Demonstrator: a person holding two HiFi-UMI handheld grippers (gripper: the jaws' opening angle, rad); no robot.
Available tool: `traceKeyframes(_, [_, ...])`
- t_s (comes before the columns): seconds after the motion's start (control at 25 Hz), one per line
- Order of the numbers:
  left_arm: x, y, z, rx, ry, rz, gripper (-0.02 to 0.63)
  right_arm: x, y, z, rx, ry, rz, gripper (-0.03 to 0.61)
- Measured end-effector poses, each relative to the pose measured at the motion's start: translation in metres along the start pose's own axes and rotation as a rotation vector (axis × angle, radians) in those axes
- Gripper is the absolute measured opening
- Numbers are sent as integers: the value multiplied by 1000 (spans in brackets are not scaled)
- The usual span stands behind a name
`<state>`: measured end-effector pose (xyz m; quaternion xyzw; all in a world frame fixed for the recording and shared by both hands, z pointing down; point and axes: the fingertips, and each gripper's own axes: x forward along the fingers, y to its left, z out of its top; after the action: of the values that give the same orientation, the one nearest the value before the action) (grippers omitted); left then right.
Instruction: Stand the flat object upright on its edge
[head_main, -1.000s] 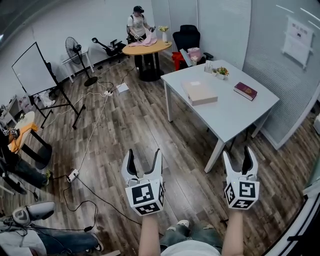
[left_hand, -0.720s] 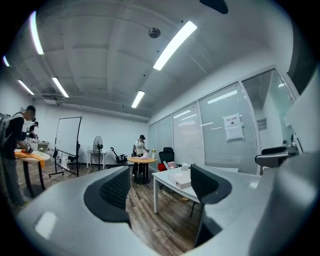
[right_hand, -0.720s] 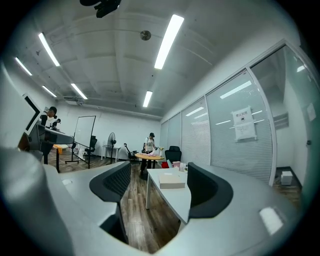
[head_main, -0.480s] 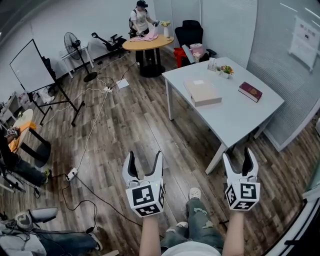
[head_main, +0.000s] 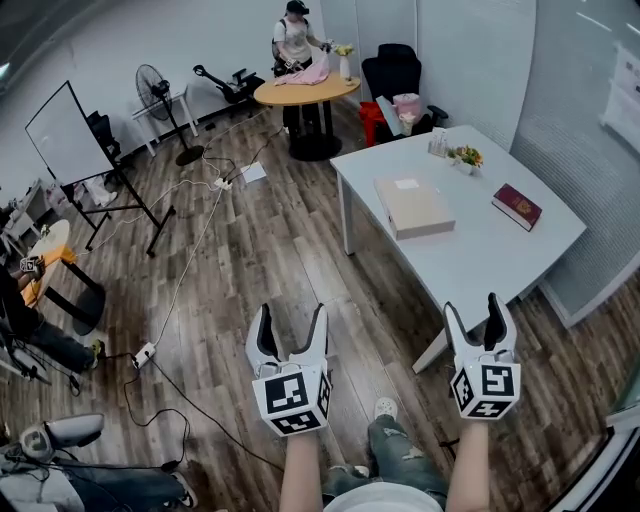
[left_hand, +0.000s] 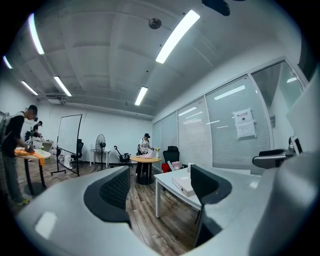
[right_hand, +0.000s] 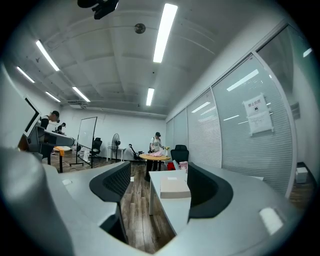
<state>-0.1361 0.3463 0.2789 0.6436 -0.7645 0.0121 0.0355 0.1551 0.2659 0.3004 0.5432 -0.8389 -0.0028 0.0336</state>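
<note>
Not begun. Tan box (head_main: 414, 206) lies flat on the white bench (head_main: 470, 262), far right. Left claw (head_main: 290, 320) and right claw (head_main: 472, 312) open, empty, well short of it.

White bench (head_main: 470, 262) bearing beige box (head_main: 413, 206) and dark-red book (head_main: 517, 206); brown wood-grain floor (head_main: 250, 250); white fingers (head_main: 258, 338) (black inner pads); black-and-white square markers on cubes of left gripper (head_main: 290, 315) and right gripper (head_main: 470, 305).
</note>
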Motion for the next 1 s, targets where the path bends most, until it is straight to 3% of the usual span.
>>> traceKeyframes(0.52, [156,-29,26,3,-13,50,365,161,-73,23,1,-17,49,368])
traceKeyframes(1.0, [249,-40,14,9,26,64,365,256,-119,1,29,20,49,368])
